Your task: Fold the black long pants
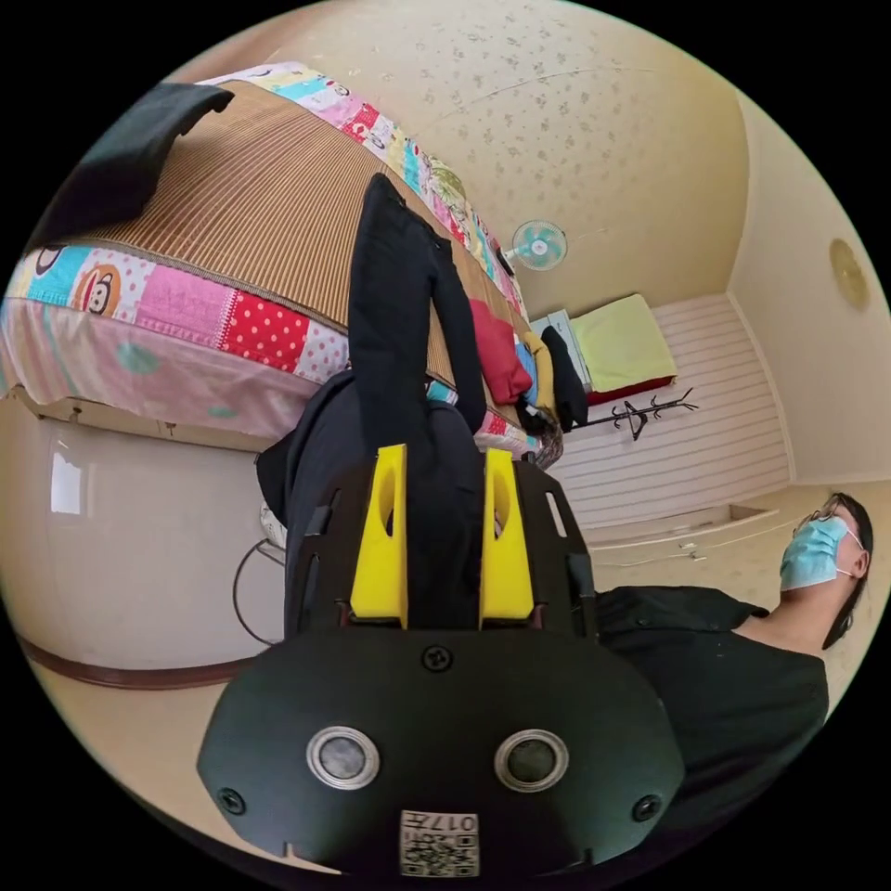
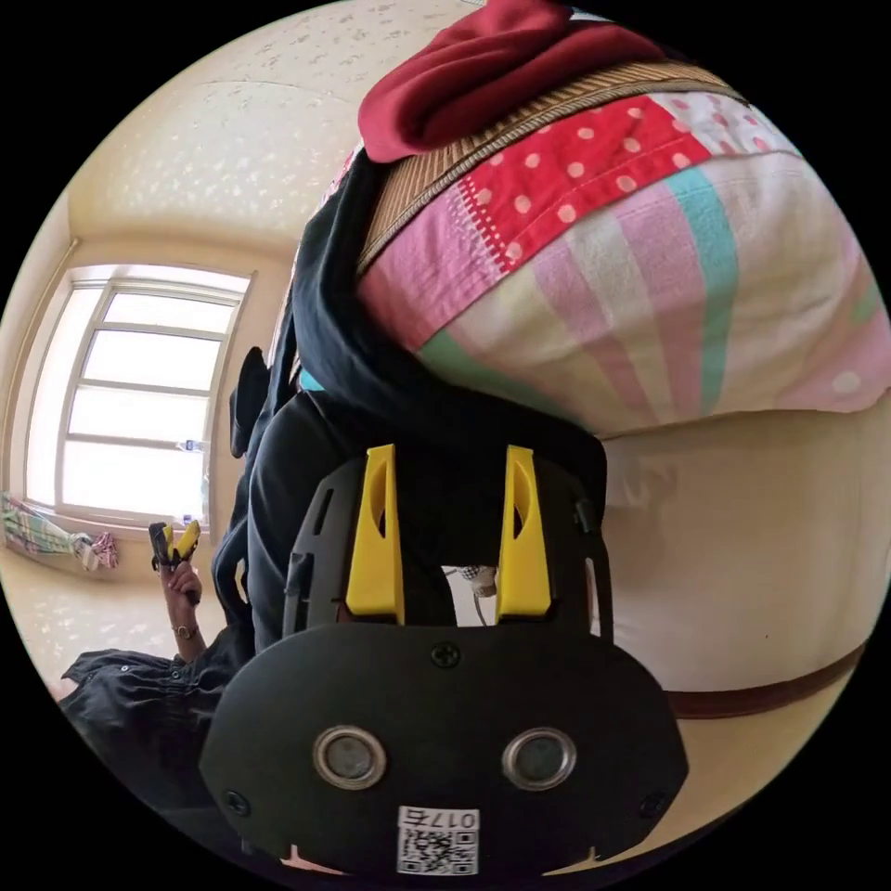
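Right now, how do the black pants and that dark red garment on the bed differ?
The black pants are pulled out long, trailing from the mat over the bed's edge; the dark red garment sits bunched in a lump on top of the bed. The left gripper has black cloth between its jaws, while no gripper touches the red garment. Both rest on the woven mat.

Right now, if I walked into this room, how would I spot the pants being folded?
Find the bed with the ribbed tan mat and patchwork quilt. The black long pants stretch across the mat and hang over the bed's edge. Unlike the bunched red garment beside them, they are long, black, and reach between the hand-held gripper's yellow jaws.
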{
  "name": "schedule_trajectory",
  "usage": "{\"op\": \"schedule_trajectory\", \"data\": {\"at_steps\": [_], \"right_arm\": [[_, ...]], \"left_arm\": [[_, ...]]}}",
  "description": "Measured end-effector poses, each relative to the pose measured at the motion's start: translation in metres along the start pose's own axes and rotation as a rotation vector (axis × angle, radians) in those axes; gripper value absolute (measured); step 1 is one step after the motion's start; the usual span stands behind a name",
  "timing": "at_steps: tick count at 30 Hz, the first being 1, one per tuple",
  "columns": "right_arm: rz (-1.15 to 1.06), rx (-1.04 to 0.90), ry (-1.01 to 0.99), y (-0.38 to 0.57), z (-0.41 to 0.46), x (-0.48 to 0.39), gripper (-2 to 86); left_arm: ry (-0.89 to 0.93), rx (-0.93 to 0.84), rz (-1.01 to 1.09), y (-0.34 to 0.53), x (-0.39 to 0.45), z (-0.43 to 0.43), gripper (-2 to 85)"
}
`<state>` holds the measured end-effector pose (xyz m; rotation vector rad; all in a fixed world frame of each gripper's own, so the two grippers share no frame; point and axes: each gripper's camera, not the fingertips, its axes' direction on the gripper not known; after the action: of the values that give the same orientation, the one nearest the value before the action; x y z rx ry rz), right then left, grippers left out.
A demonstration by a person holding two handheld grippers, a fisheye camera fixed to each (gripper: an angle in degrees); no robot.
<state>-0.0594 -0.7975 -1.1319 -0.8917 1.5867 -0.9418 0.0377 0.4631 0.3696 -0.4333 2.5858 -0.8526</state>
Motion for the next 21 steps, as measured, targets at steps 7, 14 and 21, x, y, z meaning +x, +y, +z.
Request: {"op": "schedule_trajectory", "data": {"at_steps": [7,14,21], "right_arm": [[-0.190,-0.025,0.165,-0.027,-0.004,-0.070,4.3],[-0.477,-0.078,-0.463,-0.075,-0.114,-0.172,3.1],[-0.126,-0.021,-1.309,-0.193,-0.105,-0.159,3.8]], "left_arm": [[0.121,0.035,0.046,0.019,0.012,-0.002,11.8],[0.219,0.065,0.082,0.029,0.013,-0.017,11.0],[0.292,0.075,0.081,0.026,0.010,-0.006,11.0]]}}
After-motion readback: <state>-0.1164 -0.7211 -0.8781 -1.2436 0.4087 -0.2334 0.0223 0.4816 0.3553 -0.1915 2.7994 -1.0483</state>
